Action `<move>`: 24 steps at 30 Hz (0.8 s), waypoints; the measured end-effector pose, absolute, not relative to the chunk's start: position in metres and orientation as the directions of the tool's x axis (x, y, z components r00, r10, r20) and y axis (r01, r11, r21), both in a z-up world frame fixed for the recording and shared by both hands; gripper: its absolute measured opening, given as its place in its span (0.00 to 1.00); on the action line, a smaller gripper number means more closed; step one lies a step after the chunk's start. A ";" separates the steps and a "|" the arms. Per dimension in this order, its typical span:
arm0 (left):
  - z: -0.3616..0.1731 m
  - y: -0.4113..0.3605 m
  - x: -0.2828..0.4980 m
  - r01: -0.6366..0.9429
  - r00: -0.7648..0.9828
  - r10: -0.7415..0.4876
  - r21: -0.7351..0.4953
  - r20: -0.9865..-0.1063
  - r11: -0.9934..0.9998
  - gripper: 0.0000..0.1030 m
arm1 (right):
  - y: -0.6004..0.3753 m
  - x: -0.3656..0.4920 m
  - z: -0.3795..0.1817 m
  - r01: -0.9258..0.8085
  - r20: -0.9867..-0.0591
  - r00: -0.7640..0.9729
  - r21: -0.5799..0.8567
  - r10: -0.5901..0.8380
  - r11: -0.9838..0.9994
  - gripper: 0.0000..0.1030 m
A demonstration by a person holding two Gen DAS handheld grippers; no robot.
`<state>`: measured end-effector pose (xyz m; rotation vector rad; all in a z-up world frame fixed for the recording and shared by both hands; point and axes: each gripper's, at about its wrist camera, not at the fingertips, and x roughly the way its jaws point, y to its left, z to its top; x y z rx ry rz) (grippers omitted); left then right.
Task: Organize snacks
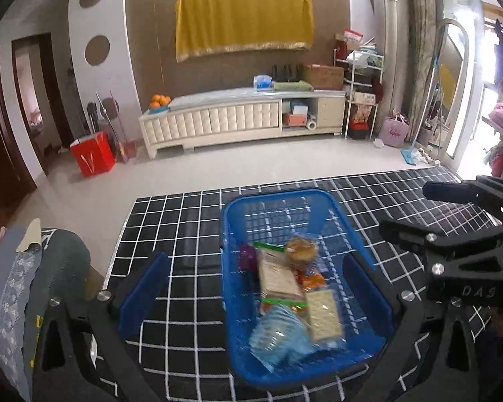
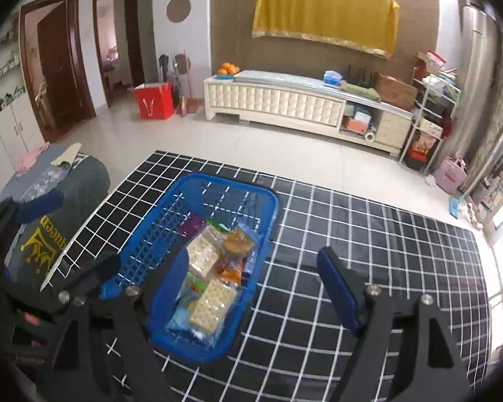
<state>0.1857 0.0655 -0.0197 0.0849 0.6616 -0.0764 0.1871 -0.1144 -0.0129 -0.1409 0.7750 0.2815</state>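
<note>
Snacks (image 1: pixel 295 288) sit piled in the blue basket (image 1: pixel 352 211) on the grid-cloth desk (image 1: pixel 171 221). My left gripper (image 1: pixel 256 293) hangs wide open above the basket, holding nothing; right gripper (image 2: pixel 255 288) also open and empty, over the basket's right edge. Risk as I judge it: loose, slippery wrappers could spill if a finger catches the rim.

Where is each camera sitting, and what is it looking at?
Left wrist: sits on the left hand-held gripper, looking forward over the blue basket of snacks toward the TV cabinet; its open blue fingers and the right hand-held gripper show.
Right wrist: sits on the right gripper, same direction, basket to its left; the left gripper shows at the left edge.
Shared: basket, checked tablecloth, yellow cloth.
</note>
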 end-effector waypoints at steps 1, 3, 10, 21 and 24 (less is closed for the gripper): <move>-0.017 0.060 0.177 0.098 0.793 -0.047 0.051 -0.607 0.994 0.99 | -0.119 0.180 -0.010 -0.296 -0.700 0.684 -0.013 0.202 0.955 0.80; -0.014 0.053 0.162 0.092 0.804 -0.052 0.038 -0.593 0.995 0.99 | -0.126 0.167 -0.005 -0.282 -0.690 0.694 0.002 0.205 0.959 0.80; -0.002 0.045 0.116 0.068 0.819 -0.091 -0.062 -0.566 0.996 0.99 | -0.145 0.120 0.011 -0.238 -0.622 0.764 -0.023 0.173 0.971 0.83; 0.016 0.036 0.058 0.043 0.865 -0.067 -0.059 -0.497 0.997 0.99 | -0.161 0.062 0.024 -0.194 -0.523 0.839 -0.026 0.152 0.981 1.00; 0.015 0.029 0.044 0.048 0.866 -0.063 -0.044 -0.496 0.998 0.99 | -0.161 0.051 0.022 -0.188 -0.515 0.845 -0.037 0.142 0.981 1.00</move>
